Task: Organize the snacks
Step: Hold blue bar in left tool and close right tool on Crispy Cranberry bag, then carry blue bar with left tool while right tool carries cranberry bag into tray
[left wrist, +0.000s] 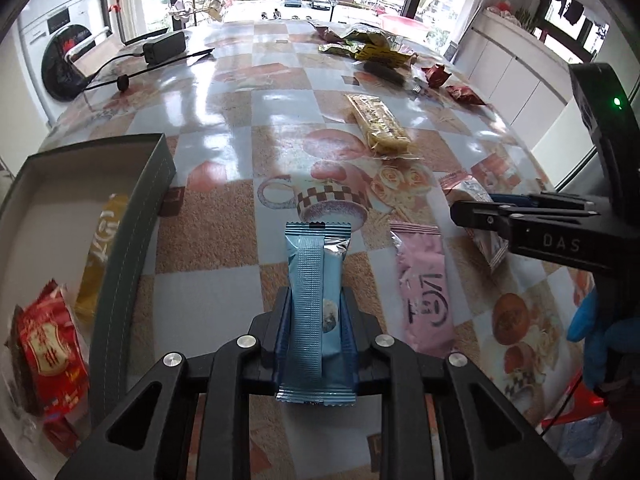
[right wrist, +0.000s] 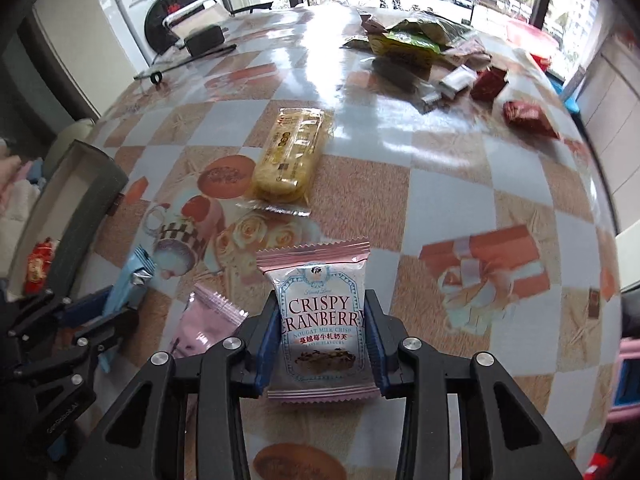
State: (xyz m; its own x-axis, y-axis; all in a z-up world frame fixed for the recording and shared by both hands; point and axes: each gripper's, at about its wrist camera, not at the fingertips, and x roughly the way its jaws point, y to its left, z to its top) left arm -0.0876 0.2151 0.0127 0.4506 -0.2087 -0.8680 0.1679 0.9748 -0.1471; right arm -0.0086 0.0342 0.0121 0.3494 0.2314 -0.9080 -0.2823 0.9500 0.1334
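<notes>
My left gripper (left wrist: 316, 304) is shut on a blue snack bar (left wrist: 316, 280), held above the table; the left gripper also shows in the right wrist view (right wrist: 96, 312). My right gripper (right wrist: 322, 320) is shut on a white and pink Crispy Cranberry packet (right wrist: 320, 312); the right gripper also shows in the left wrist view (left wrist: 468, 212). A pink snack bar (left wrist: 424, 292) lies flat between the two grippers. A grey box (left wrist: 132, 216) at the left holds a yellow bar (left wrist: 100, 248) and a red packet (left wrist: 52, 348). A yellow cracker pack (right wrist: 292, 152) lies in mid table.
A pile of green, yellow and red wrappers (right wrist: 420, 40) sits at the far right of the table. A black power adapter (left wrist: 164, 46) with cable lies at the far left. A washing machine (left wrist: 56, 52) stands beyond the table's left edge.
</notes>
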